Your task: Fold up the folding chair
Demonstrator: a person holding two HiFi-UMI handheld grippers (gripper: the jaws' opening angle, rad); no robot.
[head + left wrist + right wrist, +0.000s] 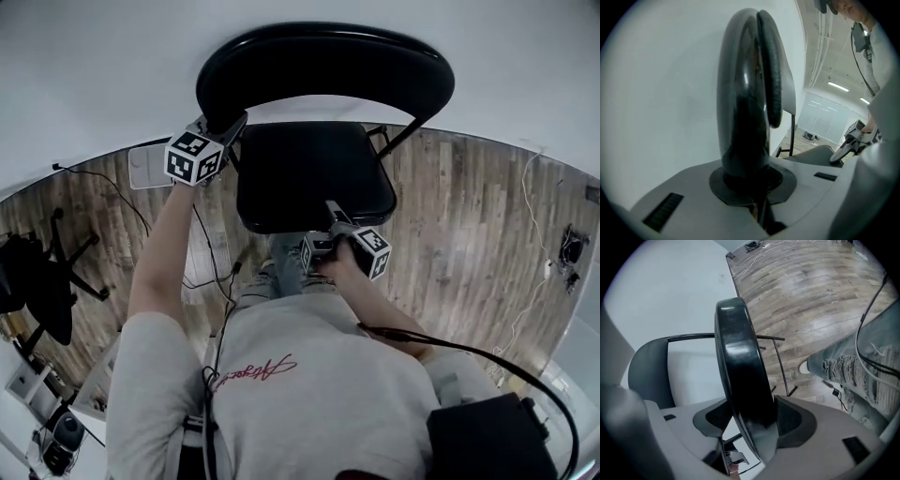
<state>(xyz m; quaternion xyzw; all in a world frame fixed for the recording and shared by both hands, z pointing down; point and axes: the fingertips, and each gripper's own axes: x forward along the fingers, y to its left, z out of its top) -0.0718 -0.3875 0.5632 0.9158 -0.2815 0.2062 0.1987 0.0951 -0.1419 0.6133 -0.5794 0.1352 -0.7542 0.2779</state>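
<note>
1. Holding the folding chair (417,122) with both grippers: it stands at your 12 o'clock on the wood floor (469,234), near the white wall (94,75).
2. Your left gripper (223,131) is pinched tight on the backrest (328,61), at its 9 o'clock end.
3. Your right gripper (333,216) clamps the seat (314,173) at its 6 o'clock edge, with the rim between both pads.
4. Your leg (286,262) is just below that edge.
</note>
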